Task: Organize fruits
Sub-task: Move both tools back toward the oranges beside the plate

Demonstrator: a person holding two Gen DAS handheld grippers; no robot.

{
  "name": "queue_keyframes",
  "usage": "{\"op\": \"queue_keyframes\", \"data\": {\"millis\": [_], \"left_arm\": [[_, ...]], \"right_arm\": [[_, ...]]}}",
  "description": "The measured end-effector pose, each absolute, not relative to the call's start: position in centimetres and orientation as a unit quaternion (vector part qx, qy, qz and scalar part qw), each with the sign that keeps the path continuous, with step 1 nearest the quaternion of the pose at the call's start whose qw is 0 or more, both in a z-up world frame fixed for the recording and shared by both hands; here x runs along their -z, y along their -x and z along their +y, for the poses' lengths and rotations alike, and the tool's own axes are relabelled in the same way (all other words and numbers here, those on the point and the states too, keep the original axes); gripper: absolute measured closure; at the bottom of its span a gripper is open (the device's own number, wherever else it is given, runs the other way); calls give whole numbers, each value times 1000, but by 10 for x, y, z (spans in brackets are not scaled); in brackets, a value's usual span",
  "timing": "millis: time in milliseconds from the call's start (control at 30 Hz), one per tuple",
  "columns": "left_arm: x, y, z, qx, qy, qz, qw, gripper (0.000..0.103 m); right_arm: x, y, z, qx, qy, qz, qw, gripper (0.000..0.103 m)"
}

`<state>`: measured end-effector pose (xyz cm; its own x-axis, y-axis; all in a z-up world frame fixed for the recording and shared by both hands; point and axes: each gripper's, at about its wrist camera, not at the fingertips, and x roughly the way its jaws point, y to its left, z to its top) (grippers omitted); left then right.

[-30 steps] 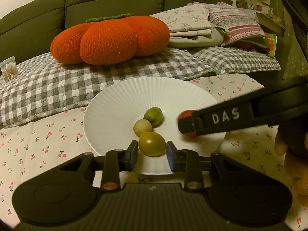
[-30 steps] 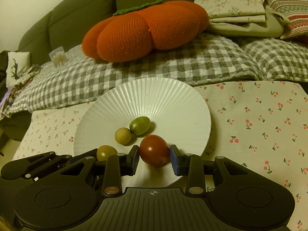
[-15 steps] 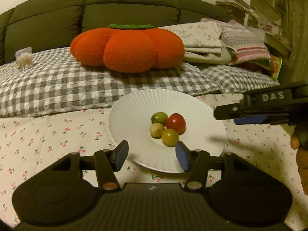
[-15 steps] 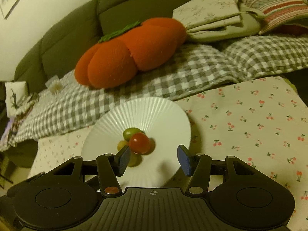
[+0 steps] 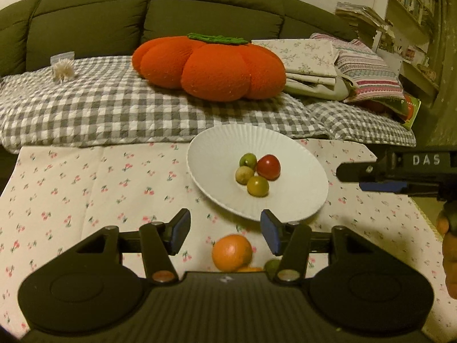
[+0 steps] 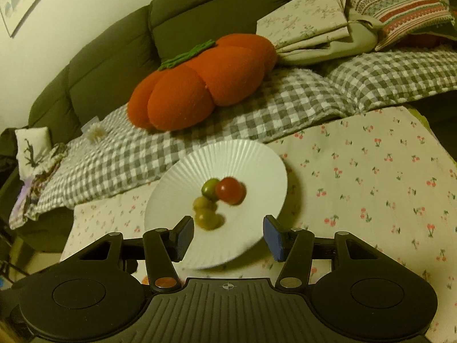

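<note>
A white ribbed plate (image 5: 222, 154) (image 6: 257, 165) on the cherry-print cloth holds a red fruit (image 5: 268, 167) (image 6: 230, 190), a green one (image 5: 248, 160) (image 6: 209, 188), a tan one (image 5: 244, 175) (image 6: 202, 203) and a yellow-green one (image 5: 257, 186) (image 6: 206, 219), all touching. My left gripper (image 5: 225, 233) is open and empty, above an orange (image 5: 232, 252) with another green fruit (image 5: 272, 266) beside it. My right gripper (image 6: 227, 235) is open and empty over the plate's near rim; it shows in the left wrist view (image 5: 371, 175) right of the plate.
A sofa with a grey checked blanket (image 5: 100, 108) lies behind the table. On it are a big orange pumpkin cushion (image 5: 211, 67) (image 6: 200, 85) and folded linens (image 5: 328, 63). Shelves (image 5: 411, 14) stand at the right. The table's right edge (image 5: 422, 214) is near the right gripper.
Both grippers opened, let go of the yellow-green and red fruits on the plate, and pulled back and up. The orange came into the left wrist view.
</note>
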<state>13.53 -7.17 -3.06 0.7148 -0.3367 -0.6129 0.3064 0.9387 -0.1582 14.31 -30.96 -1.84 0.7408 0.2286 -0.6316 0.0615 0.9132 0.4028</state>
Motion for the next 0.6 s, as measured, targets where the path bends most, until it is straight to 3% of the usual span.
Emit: {"op": "queue_keyframes", "data": {"millis": [500,600], "left_arm": [[46,-78,-63,181,29,380,906,48],[51,-71,-64,185,27,387,903,44]], "right_arm": [[5,-84,-283,-88,-224,351,905,46],[8,-76,-276,-97,-222,359,901,46]]}}
